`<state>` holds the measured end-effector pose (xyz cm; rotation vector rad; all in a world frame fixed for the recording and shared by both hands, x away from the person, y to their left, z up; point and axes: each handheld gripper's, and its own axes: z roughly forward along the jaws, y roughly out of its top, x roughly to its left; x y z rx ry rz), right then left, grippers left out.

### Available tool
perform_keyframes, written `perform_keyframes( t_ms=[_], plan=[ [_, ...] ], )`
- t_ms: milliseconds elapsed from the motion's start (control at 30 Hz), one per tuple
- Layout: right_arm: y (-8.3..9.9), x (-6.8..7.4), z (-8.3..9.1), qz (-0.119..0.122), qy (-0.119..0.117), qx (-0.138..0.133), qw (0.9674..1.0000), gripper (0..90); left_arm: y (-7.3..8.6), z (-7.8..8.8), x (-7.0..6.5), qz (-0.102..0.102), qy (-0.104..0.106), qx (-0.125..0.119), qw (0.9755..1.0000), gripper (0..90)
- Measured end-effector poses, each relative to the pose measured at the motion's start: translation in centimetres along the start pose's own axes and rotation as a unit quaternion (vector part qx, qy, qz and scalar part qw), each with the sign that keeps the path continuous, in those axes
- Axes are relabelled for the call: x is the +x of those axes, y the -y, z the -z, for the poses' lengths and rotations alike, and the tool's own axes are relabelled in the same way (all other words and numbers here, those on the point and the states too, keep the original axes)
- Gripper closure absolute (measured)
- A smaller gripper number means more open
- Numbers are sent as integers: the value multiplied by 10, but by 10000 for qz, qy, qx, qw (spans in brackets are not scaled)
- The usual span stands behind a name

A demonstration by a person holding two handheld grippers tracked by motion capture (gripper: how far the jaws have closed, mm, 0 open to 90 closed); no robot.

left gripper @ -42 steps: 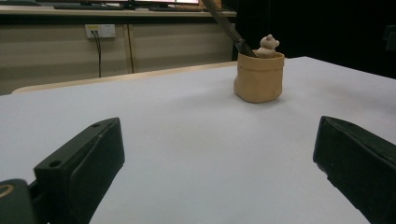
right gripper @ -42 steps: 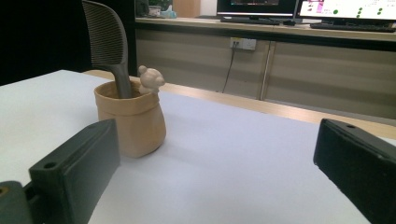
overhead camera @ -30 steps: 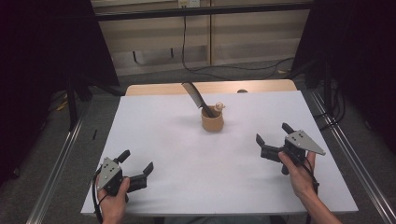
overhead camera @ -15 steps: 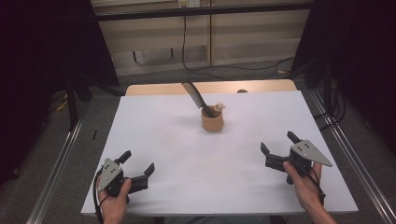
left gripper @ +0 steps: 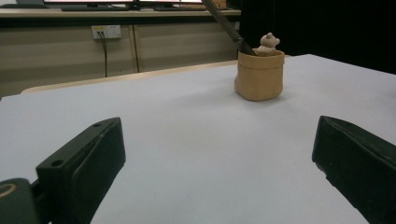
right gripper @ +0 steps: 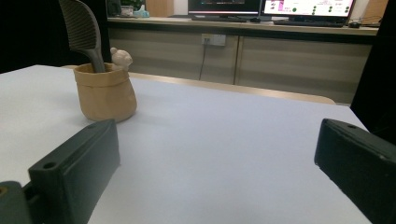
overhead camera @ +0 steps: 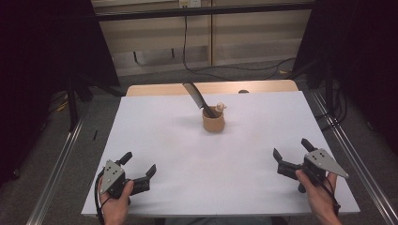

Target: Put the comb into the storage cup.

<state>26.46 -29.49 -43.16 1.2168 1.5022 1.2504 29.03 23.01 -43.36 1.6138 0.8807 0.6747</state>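
Risk: pot (overhead camera: 213, 122) may be tipped if comb (overhead camera: 197, 97) is pulled sideways | Comb: stood in pot, centre-far counter (overhead camera: 155, 140), long axis leaned toward 11 o'clock, teeth end up | Left gripper (overhead camera: 139, 170): jaws wide, empty, 7 o'clock | Right gripper (overhead camera: 291, 155): jaws wide, empty, 5 o'clock

Comb (overhead camera: 197, 97) in pouch (overhead camera: 213, 123) (mid-table (overhead camera: 187, 154)), between, beyond both hand-held grippers.
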Motion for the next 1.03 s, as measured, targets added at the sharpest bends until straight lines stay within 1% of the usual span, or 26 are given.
perform_keyframes(
  t_ms=[100,133,167,200,267,300,333,367,433,500,600,633,733,767,833,967,1033],
  plan=[
    [2,-4,8,-36,53,-57,10000,0,0,0,0,15,-36,-2,10000,27],
    [2,-4,8,-36,53,-57,10000,0,0,1,0,-3,-27,7,10000,27],
    [2,-4,9,-36,61,-48,10000,0,0,1,0,32,-38,-16,10000,28],
    [4,-4,10,-39,64,-28,10000,0,-1,2,0,17,-79,-34,10000,27],
    [7,-5,13,-12,96,37,9999,0,-1,3,0,50,-111,-65,9999,27],
    [8,-6,14,0,94,57,9999,0,0,4,0,12,-174,-40,9998,27],
    [9,-7,15,25,160,58,9999,0,0,5,0,-27,-203,-24,9998,27],
    [10,-7,16,32,201,50,9998,0,2,6,0,-15,-181,15,9998,27],
    [13,-8,18,22,220,60,9997,0,3,8,1,13,-200,52,9998,27],
    [15,-8,19,-2,213,55,9998,0,5,11,2,11,-260,44,9997,27],
    [17,-9,24,2,227,31,9997,0,4,13,5,96,-267,-6,9996,27],
    [18,-9,24,24,246,28,9997,0,4,12,5,75,-270,-19,9996,27],
    [18,-9,22,8,258,19,9997,0,5,11,6,124,-196,39,9997,27],
    [18,-9,22,39,273,30,9996,0,5,10,6,135,-183,32,9997,27],
    [19,-8,20,49,242,72,9997,0,5,10,7,127,-169,34,9998,27],
    [18,-9,19,8,186,14,9998,0,4,9,7,118,-154,41,9998,25],
    [18,-10,19,23,141,51,9999,0,4,9,8,111,-134,53,9998,25]
  ],
)
